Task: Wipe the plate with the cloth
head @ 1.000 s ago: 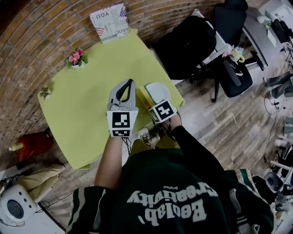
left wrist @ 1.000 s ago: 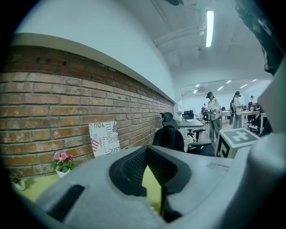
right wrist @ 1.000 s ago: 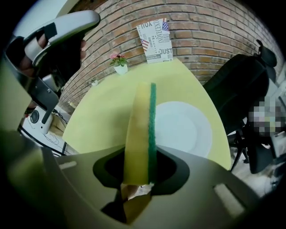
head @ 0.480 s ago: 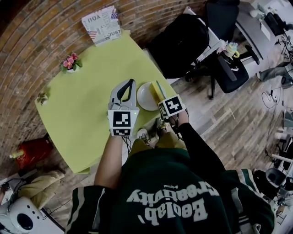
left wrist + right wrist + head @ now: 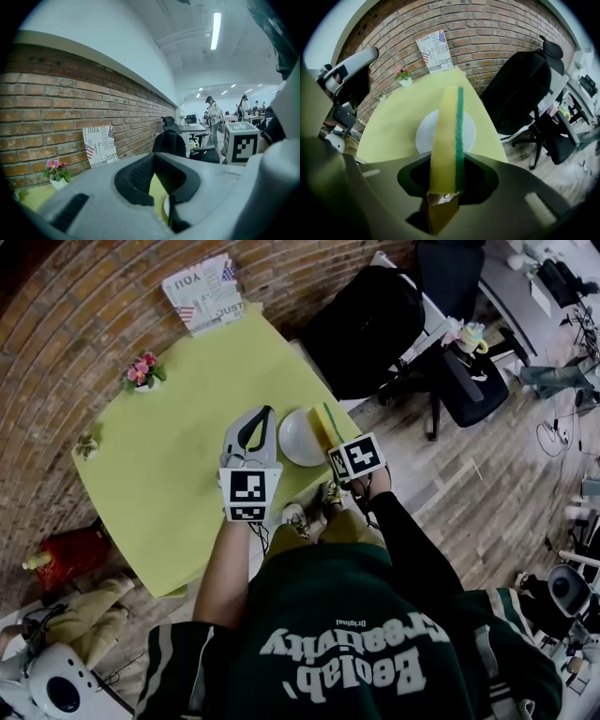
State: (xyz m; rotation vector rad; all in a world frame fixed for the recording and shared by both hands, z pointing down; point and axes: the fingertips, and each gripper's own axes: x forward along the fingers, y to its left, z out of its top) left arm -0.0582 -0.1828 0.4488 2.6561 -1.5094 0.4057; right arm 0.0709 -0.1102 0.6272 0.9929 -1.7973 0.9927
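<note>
An office; swivel chairs [image 5: 520, 89] right of the right claw [image 5: 444, 185]; desks [image 5: 199, 127], ceiling strip lights [image 5: 216, 30] beyond the left claw [image 5: 157, 161].

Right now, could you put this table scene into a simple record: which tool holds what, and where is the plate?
right gripper: jaws shut on a yellow-and-green sponge, held on edge
left gripper: jaws together, nothing between them
plate: white, on the table near its edge; sponge by its right rim
contact: cannot tell whether sponge touches plate
table: yellow-green cover
also there: flower pot, printed card by the brick wall
</note>
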